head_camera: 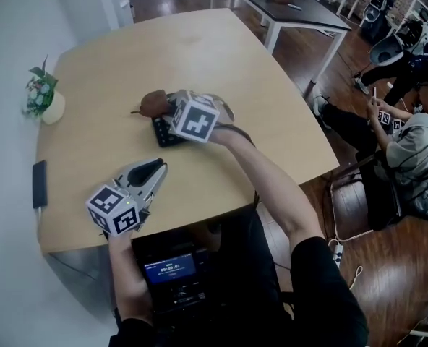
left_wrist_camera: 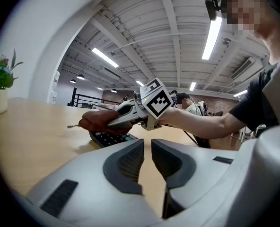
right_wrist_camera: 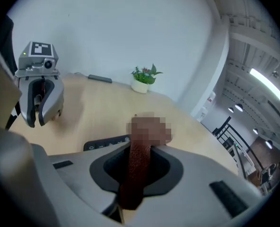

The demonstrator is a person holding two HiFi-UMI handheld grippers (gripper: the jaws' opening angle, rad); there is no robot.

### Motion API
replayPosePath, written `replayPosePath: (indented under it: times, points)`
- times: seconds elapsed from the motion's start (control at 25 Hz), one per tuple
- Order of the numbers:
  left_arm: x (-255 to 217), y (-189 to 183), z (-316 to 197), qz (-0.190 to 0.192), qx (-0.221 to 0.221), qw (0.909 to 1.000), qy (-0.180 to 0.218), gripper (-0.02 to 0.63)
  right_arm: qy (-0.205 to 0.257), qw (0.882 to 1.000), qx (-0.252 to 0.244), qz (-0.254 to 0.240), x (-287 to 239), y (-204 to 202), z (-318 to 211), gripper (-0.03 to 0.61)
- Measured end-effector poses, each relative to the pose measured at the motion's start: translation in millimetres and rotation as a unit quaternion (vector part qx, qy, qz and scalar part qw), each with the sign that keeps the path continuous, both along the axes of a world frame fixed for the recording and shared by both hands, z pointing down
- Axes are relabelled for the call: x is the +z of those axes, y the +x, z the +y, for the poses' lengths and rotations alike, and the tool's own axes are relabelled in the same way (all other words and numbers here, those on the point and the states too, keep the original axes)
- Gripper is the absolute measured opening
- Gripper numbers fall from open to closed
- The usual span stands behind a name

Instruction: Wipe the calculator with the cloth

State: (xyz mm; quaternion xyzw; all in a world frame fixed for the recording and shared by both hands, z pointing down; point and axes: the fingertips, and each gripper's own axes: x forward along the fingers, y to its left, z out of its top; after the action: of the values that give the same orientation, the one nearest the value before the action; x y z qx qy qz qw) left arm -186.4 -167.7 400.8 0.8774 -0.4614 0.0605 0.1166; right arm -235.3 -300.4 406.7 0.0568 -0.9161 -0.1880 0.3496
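Leftward sit a potted plant [head_camera: 44, 101] and phone [head_camera: 39, 183] — well apart from calculator [head_camera: 162, 131].

text: none legible | chest device screen [head_camera: 169, 269]: digits too small to read

Probably an open-plan office or lab: long work tables [head_camera: 290, 7] on a wooden floor [head_camera: 301, 60], a person [head_camera: 416, 147] seated aside, bare ceiling beams [left_wrist_camera: 170, 27] and strip lights [left_wrist_camera: 212, 37] overhead.
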Motion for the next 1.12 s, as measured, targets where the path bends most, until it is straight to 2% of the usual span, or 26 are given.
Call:
replayPosePath:
  times: [0.16,0.32,0.6,0.72,0.84,0.92,1.0,1.12]
  points:
    - [9,8,-1,-0.051,0.004,0.9986,-0.011,0.064,0.006,0.999,-0.028,0.032,11,8,21,0.058]
    - [10,10,0,-0.052,0.012,0.9985,-0.014,0.065,0.019,0.996,-0.068,0.062,20,21,51,0.058]
    - [10,12,0,-0.054,0.016,0.9983,-0.012,0.064,-0.007,0.985,-0.132,0.111,30,52,96,0.058]
    - [10,11,0,-0.054,0.016,0.9983,-0.012,0.064,-0.004,0.993,-0.099,0.068,6,45,75,0.058]
    - [9,10,0,-0.052,0.016,0.9984,-0.012,0.064,0.022,0.999,-0.023,-0.002,-25,27,27,0.058]
    - [9,8,-1,-0.052,0.015,0.9985,-0.012,0.064,0.036,0.999,0.018,-0.023,-32,15,0,0.058]
    - [10,7,-1,-0.050,0.015,0.9986,-0.012,0.064,0.035,0.999,0.025,-0.009,-20,5,-12,0.058]
    - [11,9,0,-0.048,0.014,0.9987,-0.013,0.064,0.032,0.999,-0.005,0.038,7,2,-3,0.058]
